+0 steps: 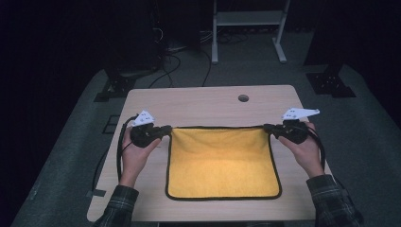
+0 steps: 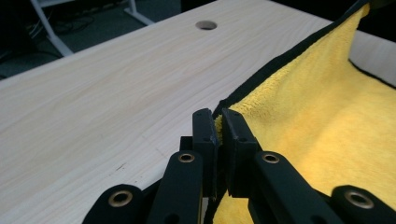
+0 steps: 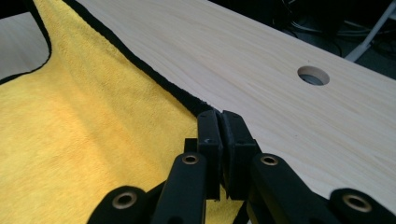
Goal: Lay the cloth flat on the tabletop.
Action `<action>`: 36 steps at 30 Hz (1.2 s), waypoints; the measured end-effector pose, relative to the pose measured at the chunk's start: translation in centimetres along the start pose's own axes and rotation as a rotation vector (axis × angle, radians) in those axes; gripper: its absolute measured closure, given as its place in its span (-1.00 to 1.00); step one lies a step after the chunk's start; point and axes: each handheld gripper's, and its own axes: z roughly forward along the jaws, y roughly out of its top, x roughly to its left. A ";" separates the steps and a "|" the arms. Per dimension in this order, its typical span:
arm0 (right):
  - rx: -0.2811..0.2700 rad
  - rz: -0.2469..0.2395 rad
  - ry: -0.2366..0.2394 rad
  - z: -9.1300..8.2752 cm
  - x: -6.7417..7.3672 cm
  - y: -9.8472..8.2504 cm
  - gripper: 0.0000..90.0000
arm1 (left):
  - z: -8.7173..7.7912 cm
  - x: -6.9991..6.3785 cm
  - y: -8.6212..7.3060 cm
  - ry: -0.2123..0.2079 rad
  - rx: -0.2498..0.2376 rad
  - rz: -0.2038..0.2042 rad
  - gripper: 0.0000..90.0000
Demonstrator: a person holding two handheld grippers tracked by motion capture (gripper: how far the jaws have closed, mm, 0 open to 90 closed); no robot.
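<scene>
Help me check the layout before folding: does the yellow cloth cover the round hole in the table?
No, the round hole lies bare beyond the far edge of the yellow cloth in the high view.

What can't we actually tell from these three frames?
- Underside of the yellow cloth: hidden by its own top face, high view.
- Cloth corners: covered by the shut jaws of the left gripper and right gripper.
- Table near edge: cut off by the frame bottom, high view.
- Room beyond the table: too dark.
</scene>
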 end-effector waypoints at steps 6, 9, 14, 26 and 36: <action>0.026 0.029 -0.008 2.6 -1.4 -0.6 0.91 | 2.6 1.5 -0.7 0.021 0.039 -0.025 0.88; 0.051 0.050 -0.022 4.4 -2.3 -0.9 0.91 | 4.1 2.4 -1.0 0.036 0.063 -0.048 0.88; 0.062 0.061 -0.036 5.6 -2.9 -0.6 0.90 | 5.5 3.4 -1.5 0.053 0.091 -0.073 0.88; 0.127 0.103 -0.066 8.6 -4.3 -1.4 0.89 | 8.6 4.5 -1.7 0.099 0.179 -0.063 0.87; 0.142 0.146 -0.155 9.3 -5.5 -2.2 0.60 | 9.6 5.0 -1.8 0.166 0.216 -0.062 0.71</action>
